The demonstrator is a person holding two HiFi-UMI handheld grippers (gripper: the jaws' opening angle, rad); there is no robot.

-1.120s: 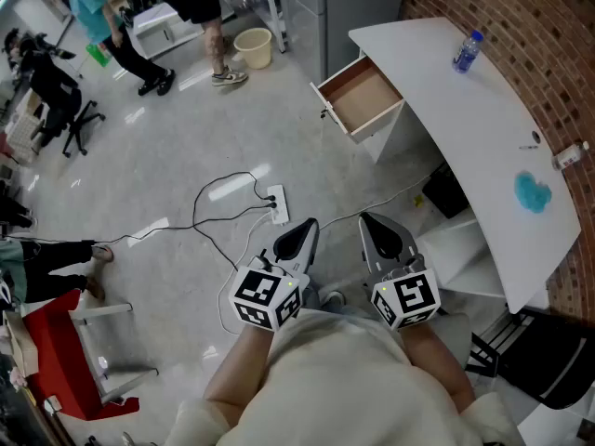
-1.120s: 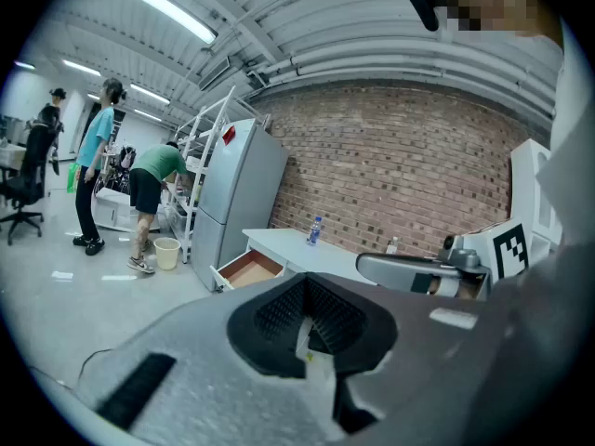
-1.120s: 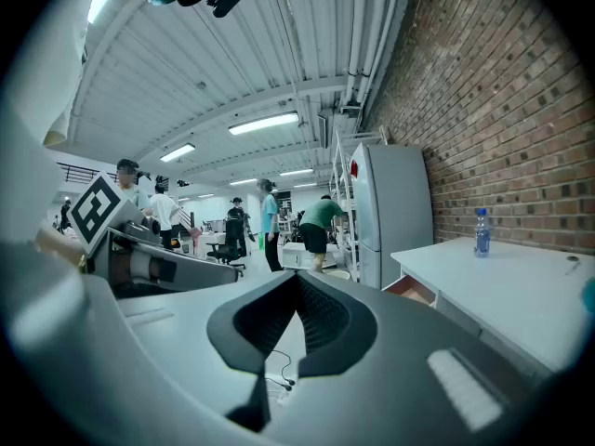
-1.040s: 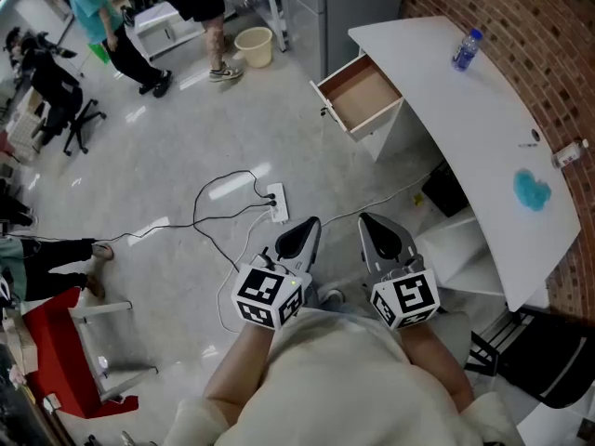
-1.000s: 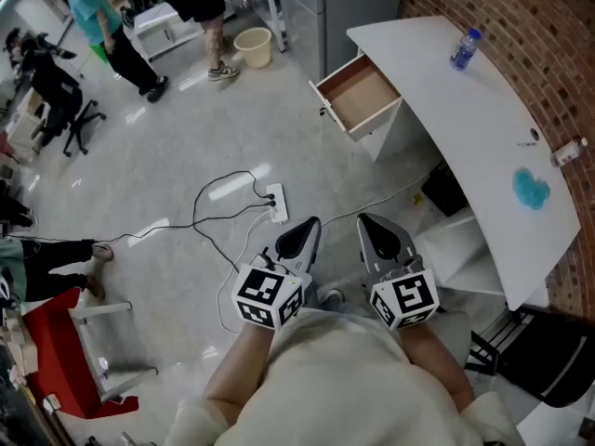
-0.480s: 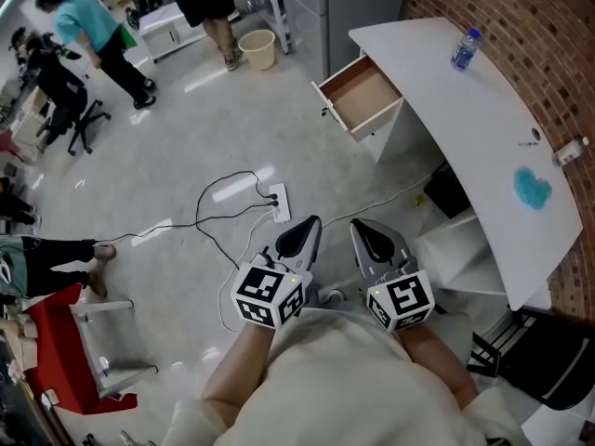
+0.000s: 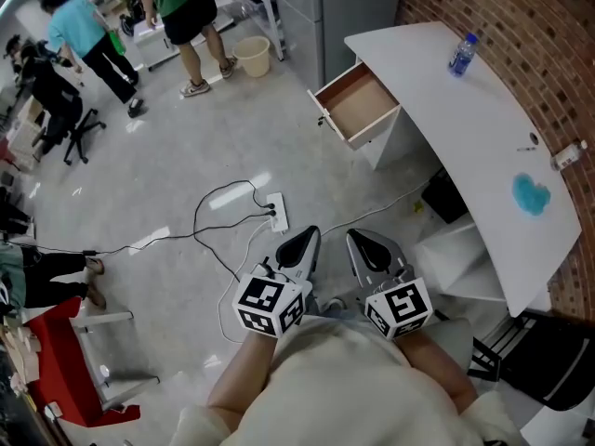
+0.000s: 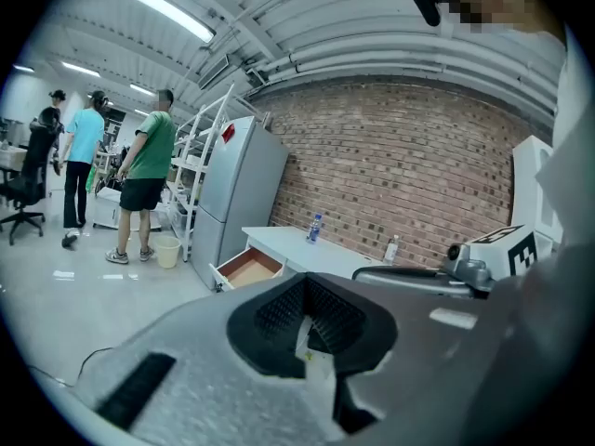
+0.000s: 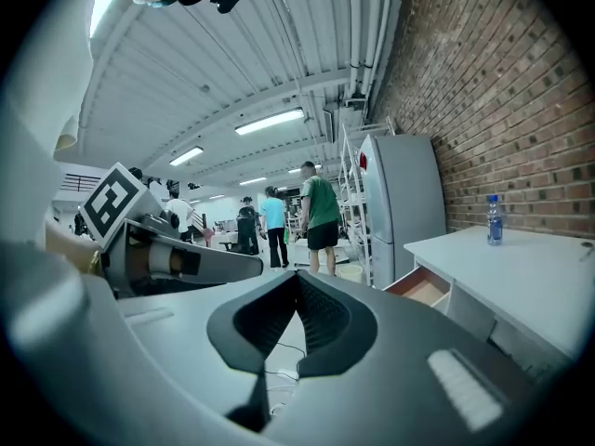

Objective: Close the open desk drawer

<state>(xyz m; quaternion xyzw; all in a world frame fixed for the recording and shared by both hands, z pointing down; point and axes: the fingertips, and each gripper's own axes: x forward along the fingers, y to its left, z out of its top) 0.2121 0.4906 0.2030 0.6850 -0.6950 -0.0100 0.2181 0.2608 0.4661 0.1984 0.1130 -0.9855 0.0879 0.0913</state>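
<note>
The open drawer (image 7: 355, 101) juts from the left end of a white desk (image 7: 483, 128), its wooden inside bare; it also shows small in the left gripper view as the drawer (image 8: 245, 268) and in the right gripper view as the drawer (image 9: 424, 288). Both grippers hang close to the person's body, far short of the desk. My left gripper (image 7: 299, 245) is shut and holds nothing. My right gripper (image 7: 363, 243) beside it is shut and empty too.
A power strip (image 7: 276, 212) with black cables lies on the floor ahead of the grippers. A water bottle (image 7: 460, 54) and a blue cloth (image 7: 531, 194) sit on the desk. People (image 7: 181, 12) stand by a bucket (image 7: 251, 55) and a grey fridge (image 7: 358, 12).
The grippers have barely shifted. The people at the back have walked to the right, toward the bucket.
</note>
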